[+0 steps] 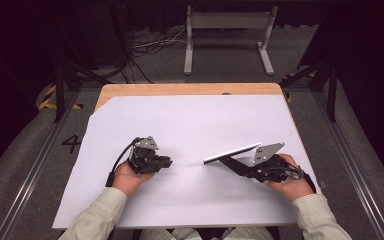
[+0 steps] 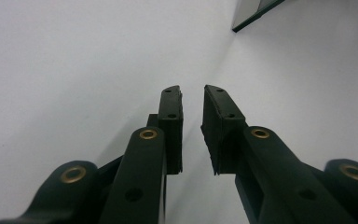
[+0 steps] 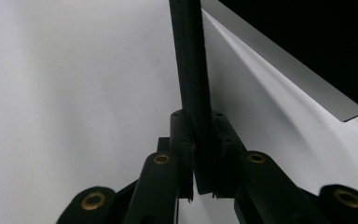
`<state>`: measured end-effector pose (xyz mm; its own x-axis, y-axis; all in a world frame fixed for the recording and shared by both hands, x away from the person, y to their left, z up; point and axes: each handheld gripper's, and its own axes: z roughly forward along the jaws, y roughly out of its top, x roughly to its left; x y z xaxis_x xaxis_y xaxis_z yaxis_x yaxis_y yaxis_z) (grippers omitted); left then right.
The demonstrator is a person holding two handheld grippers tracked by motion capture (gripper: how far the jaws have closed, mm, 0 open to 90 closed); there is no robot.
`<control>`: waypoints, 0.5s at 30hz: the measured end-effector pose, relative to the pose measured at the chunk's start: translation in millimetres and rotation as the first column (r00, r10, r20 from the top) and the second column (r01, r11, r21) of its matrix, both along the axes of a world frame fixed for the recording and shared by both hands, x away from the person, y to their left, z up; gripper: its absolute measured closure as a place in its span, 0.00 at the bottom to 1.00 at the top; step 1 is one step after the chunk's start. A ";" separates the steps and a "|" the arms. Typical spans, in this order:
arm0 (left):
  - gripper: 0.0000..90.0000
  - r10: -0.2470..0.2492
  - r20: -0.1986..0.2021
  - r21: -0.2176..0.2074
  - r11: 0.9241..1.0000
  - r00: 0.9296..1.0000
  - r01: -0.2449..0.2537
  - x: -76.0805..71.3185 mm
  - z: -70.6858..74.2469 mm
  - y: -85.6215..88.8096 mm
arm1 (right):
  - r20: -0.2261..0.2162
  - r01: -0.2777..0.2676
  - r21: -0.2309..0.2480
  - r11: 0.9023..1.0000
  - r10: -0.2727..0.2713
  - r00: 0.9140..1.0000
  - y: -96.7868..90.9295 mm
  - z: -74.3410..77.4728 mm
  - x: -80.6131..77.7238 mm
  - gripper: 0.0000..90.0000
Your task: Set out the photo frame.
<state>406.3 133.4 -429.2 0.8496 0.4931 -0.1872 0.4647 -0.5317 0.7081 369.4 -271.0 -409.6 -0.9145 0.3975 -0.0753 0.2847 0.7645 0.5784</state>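
The squeegee [image 1: 231, 153] lies tilted near the table's [image 1: 190, 90] right edge, handle clamped in the right gripper [image 3: 201, 154]. A loose grip could let it twist. Left gripper [image 2: 192, 123] rests apart, narrowly open, empty.

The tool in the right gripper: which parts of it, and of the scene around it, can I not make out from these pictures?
- High view: the black handle ends inside the right gripper; its end is hidden there.
- High view: the pale blade is small, and its material cannot be told.
- Right gripper view: the handle and the blade are both cut off by the top edge.
- High view: the left gripper is too small to judge its jaw gap.
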 end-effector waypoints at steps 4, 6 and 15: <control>0.86 0.001 0.002 0.000 1.000 1.000 -0.001 0.2 -0.1 -0.5 | -0.001 0.016 -0.015 1.000 -0.016 1.000 0.0 -3.7 1.2 0.89; 0.86 -0.003 0.000 -0.001 1.000 1.000 0.003 0.4 0.0 -1.2 | -0.005 0.029 -0.011 1.000 -0.029 1.000 -0.7 -4.7 1.7 0.88; 0.86 -0.011 0.004 0.003 1.000 1.000 0.011 1.4 -0.3 -3.7 | 0.005 0.049 -0.001 0.999 -0.049 0.999 -2.5 -6.3 1.6 0.85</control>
